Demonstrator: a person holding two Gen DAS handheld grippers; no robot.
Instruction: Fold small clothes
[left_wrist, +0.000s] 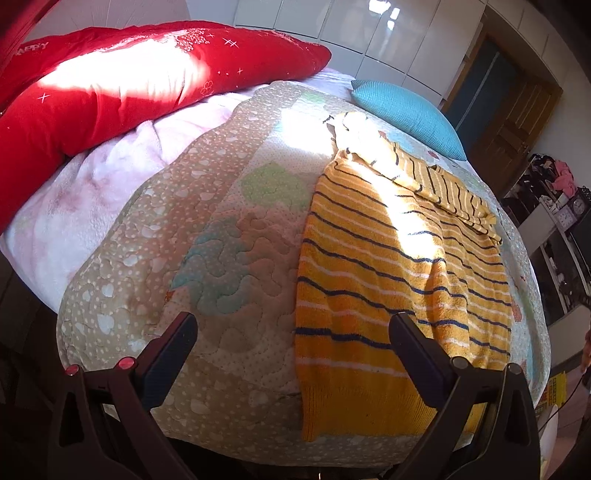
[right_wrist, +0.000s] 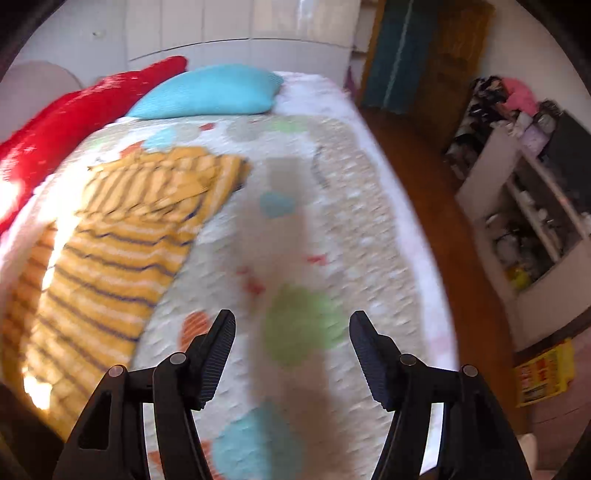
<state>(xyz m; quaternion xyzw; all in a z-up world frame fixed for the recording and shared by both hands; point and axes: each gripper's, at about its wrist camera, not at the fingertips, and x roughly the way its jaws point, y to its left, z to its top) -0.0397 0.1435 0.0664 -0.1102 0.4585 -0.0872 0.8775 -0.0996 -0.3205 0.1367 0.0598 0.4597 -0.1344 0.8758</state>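
The bed's patchwork quilt (left_wrist: 229, 236) fills both views, pale with green, teal and orange shapes stitched in. Along its far left lies a red duvet (left_wrist: 122, 85) lit by sun, over a pink fleece blanket (left_wrist: 92, 192). A teal cushion (left_wrist: 410, 110) sits at the far end, just beyond the garment.

The task's thing, a yellow striped sweater (left_wrist: 399, 266), lies spread flat on the right half of the quilt in the left wrist view, its ribbed hem near and hanging at the bed's near edge. One sleeve (left_wrist: 443, 184) is already laid across the upper body, so the fold looks partly made; I judge the step in hand to be the pause between folds, both tools off the cloth.

The left gripper (left_wrist: 293, 332) stands with its jaws wide, nothing between them, its right finger over the sweater's lower part. The right gripper (right_wrist: 291, 332) is likewise spread and empty, over bare quilt to the right of the sweater, that view blurred.

The next move likely calls for taking the hem corners, one per gripper, and carrying them toward the neck. The thick knit may bunch, so both corners should be pinched cleanly.
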